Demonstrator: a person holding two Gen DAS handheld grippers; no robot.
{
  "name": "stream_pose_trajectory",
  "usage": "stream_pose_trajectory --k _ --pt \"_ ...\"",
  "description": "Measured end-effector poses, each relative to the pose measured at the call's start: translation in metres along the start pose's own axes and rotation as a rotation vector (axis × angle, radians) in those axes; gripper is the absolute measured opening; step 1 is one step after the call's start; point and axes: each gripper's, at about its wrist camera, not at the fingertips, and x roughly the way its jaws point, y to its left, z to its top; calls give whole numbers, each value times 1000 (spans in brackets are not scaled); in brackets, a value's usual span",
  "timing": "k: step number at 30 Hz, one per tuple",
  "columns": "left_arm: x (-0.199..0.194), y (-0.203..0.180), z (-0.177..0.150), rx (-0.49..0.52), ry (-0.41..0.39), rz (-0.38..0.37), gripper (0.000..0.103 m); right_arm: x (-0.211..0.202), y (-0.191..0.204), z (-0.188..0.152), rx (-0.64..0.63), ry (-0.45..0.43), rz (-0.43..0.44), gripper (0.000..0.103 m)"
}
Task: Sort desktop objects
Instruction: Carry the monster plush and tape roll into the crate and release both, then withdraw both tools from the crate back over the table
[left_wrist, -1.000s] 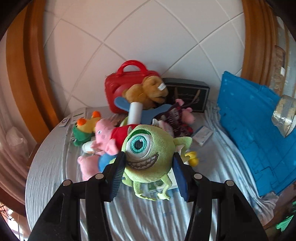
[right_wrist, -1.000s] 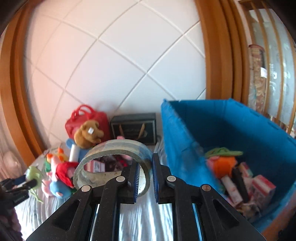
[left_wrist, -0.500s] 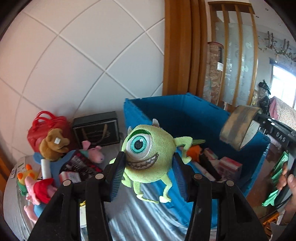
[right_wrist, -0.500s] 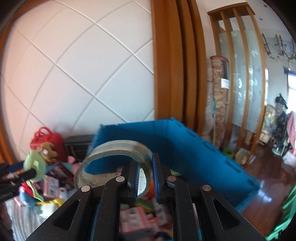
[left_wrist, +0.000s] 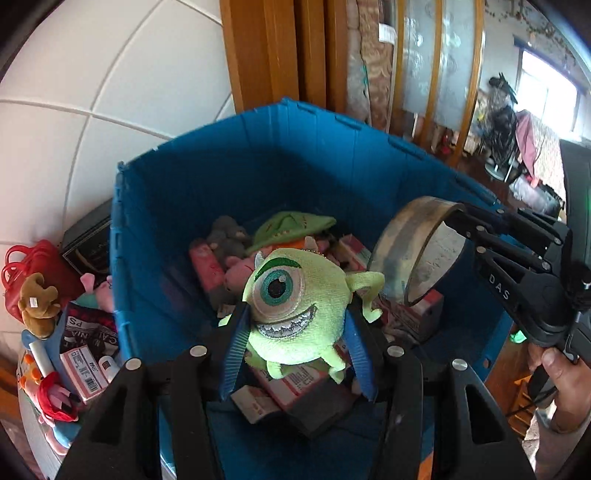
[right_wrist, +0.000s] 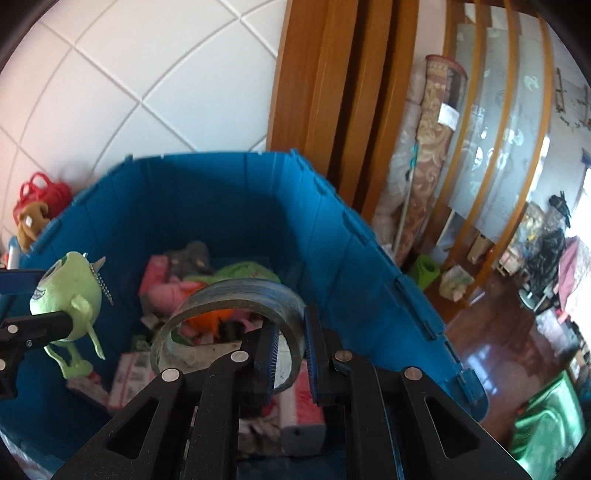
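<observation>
Hand-held grippers clamp green plush (left_wrist: 295, 314) (left) and tape roll (right_wrist: 236, 314) over cluttered blue bin (left_wrist: 177, 206)

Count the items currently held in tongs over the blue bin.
2: the green one-eyed plush in the left tongs, and the tape roll in the right tongs.

White diagonal wall tiles (right_wrist: 155, 74) are meeting a wooden door frame (right_wrist: 332, 85). Beyond it, frosted glass panels (right_wrist: 491, 122) (wood-trimmed) are catching daylight, a window (left_wrist: 546, 96) is glowing, and the polished wooden floor (right_wrist: 495, 332) is shining.
</observation>
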Motion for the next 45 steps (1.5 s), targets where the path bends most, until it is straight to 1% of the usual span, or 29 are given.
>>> stream_pose_trajectory --k 3,8,11,17,18,19,20,21,22,24,25,26,27,28,29,33,36,38,41,44,45 --pt "13 -7 0 2 32 11 50 13 -4 -5 -32 39 -4 14" --pt "28 -15 3 -3 72 6 51 31 -10 -10 -74 99 7 15" --pt "36 -12 3 -16 88 7 52 37 -9 -12 -86 120 16 19" --pt "40 -11 4 -21 102 51 54 42 -9 -12 -107 143 16 19" --pt "40 -10 4 -19 100 54 55 43 -9 -12 -111 147 15 19" --pt "39 -10 4 -15 100 56 60 45 -8 -11 -117 153 14 19" --pt "39 -10 3 -11 99 56 64 45 -8 -11 -118 155 18 22" --pt "39 -11 3 -9 96 57 72 45 -8 -11 -117 157 21 29" --pt "38 -11 2 -10 93 61 75 46 -8 -11 -116 162 23 34" --pt "38 -12 1 -4 94 61 75 46 -7 -12 -124 166 21 52" --pt "38 -12 1 -5 97 56 75 43 -6 -12 -129 158 14 56" --pt "38 -11 0 -6 99 52 75 42 -5 -11 -132 156 10 71" --pt "38 -11 0 -8 100 52 75 41 -5 -11 -133 155 10 90" --pt "37 -10 0 -10 98 53 75 38 -5 -9 -132 151 20 99" --pt "37 -10 0 -12 96 52 75 34 -6 -8 -130 141 25 103" --pt "34 -9 -3 -15 89 47 76 32 -4 -8 -145 150 3 103" --pt "30 -10 -6 -10 81 41 76 32 -3 -13 -135 167 18 103" --pt "25 -9 -7 -7 63 45 76 28 -2 -13 -128 164 21 103" --pt "9 -9 -10 -2 1 64 76 13 -1 -13 -105 128 29 103" --pt "-15 -3 -17 -10 -83 76 76 -15 2 -8 -71 56 60 103" --pt "-22 0 -20 -15 -107 78 78 -23 4 -7 -61 32 71 103"
